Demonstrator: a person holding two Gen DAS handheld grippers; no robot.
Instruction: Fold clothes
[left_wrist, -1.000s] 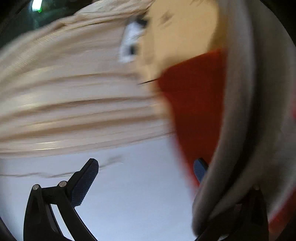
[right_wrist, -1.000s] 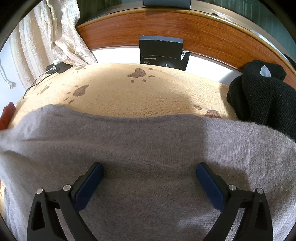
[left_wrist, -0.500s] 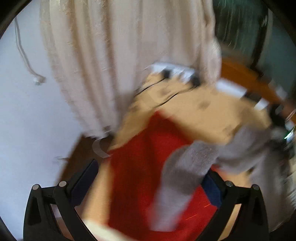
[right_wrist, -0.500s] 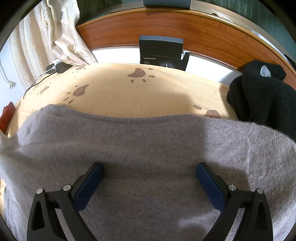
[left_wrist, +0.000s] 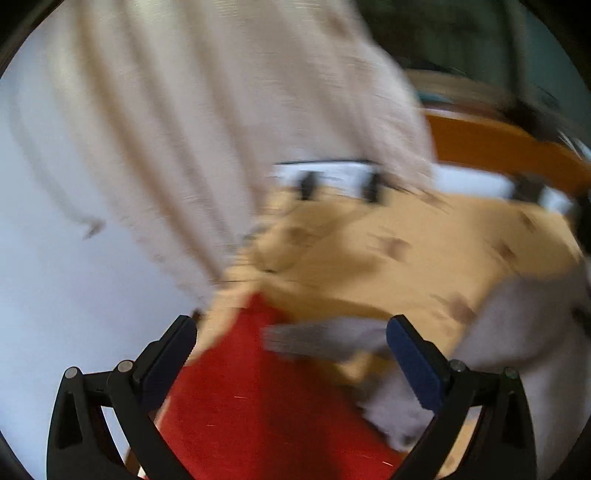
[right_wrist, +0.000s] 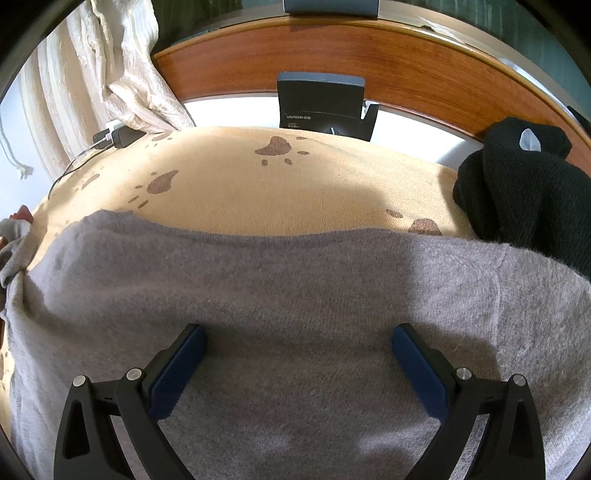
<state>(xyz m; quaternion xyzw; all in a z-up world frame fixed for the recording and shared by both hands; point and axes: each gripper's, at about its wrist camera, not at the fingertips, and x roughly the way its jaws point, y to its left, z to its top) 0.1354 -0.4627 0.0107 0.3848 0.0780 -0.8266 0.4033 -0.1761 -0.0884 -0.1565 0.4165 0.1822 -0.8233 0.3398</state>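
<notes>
Grey knitted wool sweater: lay spread flat across the near part of a tan fleece blanket printed with brown paw marks, its far edge running straight from left to right. In the left wrist view, heavily blurred, a grey sleeve of the same garment stretched leftward over the blanket toward a red cloth.

Right gripper: black frame, blue pads; jaws stood wide apart above the sweater's body, nothing between them. Contact with the knit could not be told.

Left gripper: same build; jaws wide apart, nothing clamped. The sleeve end lay in the gap between the fingers, the red cloth below it; whether either finger touched the sleeve could not be told through the blur.

Black knitted garment: bunched in a heap at the right of the blanket, just beside the sweater's far right corner.

Black box with white lettering: upright behind the blanket, against a curved brown wooden board.

Cream curtain: hung at the far left, its hem near a black and white charger with cable at the blanket's edge.
</notes>
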